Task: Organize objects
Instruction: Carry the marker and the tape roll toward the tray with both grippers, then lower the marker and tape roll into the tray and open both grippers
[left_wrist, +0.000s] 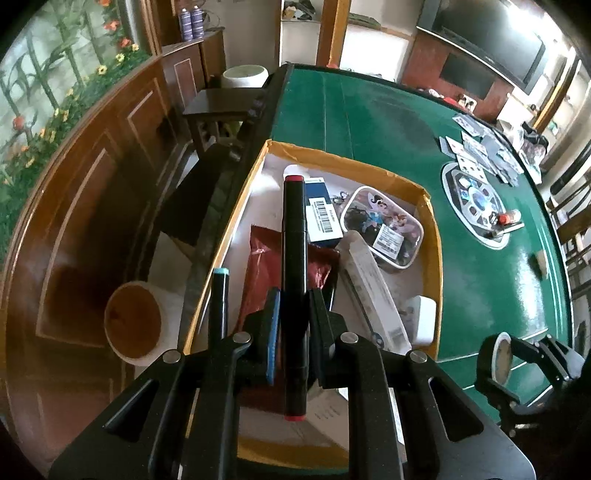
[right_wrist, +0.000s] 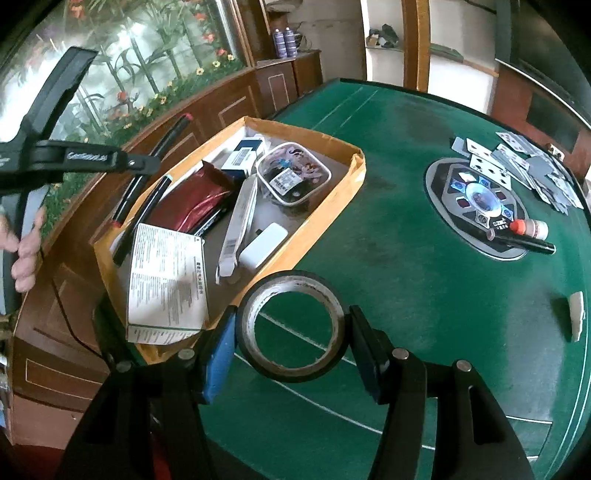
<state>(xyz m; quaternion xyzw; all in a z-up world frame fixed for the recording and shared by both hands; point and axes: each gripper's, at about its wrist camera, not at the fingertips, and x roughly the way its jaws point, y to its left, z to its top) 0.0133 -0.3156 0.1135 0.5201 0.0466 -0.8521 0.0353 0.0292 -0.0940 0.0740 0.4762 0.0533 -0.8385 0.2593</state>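
My left gripper (left_wrist: 293, 301) is shut on a black marker with red ends (left_wrist: 294, 266) and holds it above the cardboard box (left_wrist: 430, 221). The marker also shows in the right wrist view (right_wrist: 168, 138), over the box's far left side. My right gripper (right_wrist: 291, 326) is shut on a roll of black tape (right_wrist: 293, 325) and holds it above the green table, just right of the box's near corner (right_wrist: 173, 350). The taped gripper shows in the left wrist view (left_wrist: 498, 356). The box holds a second marker with a teal end (left_wrist: 219, 299), a red pouch (left_wrist: 258, 273), a printed lunch box (left_wrist: 384, 229) and other items.
On the green table (right_wrist: 406, 258) lie playing cards (right_wrist: 524, 162), a round game panel (right_wrist: 476, 206), a small red-capped bottle (right_wrist: 530, 229) and a black pen (right_wrist: 528, 243). A white piece (right_wrist: 576, 314) lies at the right. Left of the table are a wooden wall, a side table (left_wrist: 218, 103) and a bin (left_wrist: 135, 325).
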